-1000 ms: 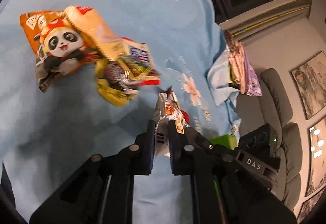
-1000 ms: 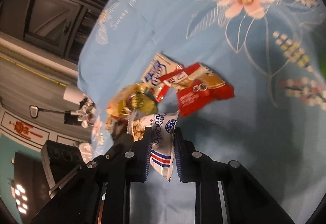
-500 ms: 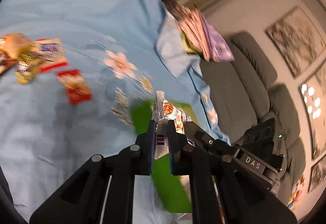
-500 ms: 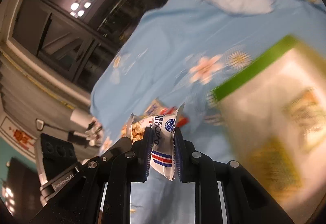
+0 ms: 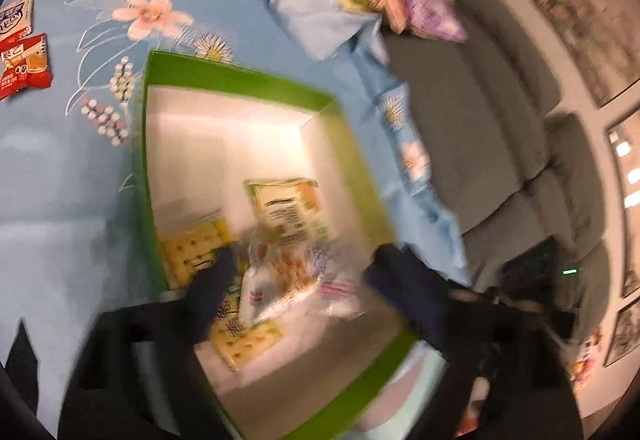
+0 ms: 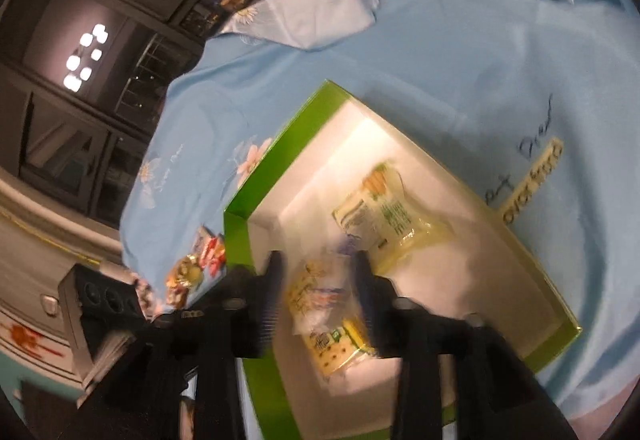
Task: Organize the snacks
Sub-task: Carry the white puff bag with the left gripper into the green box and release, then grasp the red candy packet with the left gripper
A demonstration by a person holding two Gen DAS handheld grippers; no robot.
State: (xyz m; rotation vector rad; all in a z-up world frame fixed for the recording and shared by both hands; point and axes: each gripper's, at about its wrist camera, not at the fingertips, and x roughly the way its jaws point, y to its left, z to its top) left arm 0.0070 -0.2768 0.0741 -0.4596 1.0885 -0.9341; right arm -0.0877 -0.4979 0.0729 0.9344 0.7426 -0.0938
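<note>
A green box with a white inside (image 5: pixel 240 80) (image 6: pixel 276 160) lies on the blue flowered cloth. It holds a pale green packet (image 5: pixel 286 210) (image 6: pixel 380 216) and yellow cracker packets (image 5: pixel 192 244) (image 6: pixel 332 348). My left gripper (image 5: pixel 300 272) is open over the box, with a white popcorn packet (image 5: pixel 280 280) loose between its fingers, blurred. My right gripper (image 6: pixel 316 292) is open over the box too, with a white packet (image 6: pixel 316 288) loose between its fingers.
A red packet (image 5: pixel 24 66) and a white packet (image 5: pixel 16 16) lie on the cloth left of the box. More snacks (image 6: pixel 192 272) lie beyond the box's left corner. A pink and purple pile (image 5: pixel 384 0) sits at the cloth's far edge, beside a grey sofa (image 5: pixel 520 128).
Both grippers swung from the snack pile to over the green box. Both were shut on white packets and now stand open, with the packets loose between the fingers.
</note>
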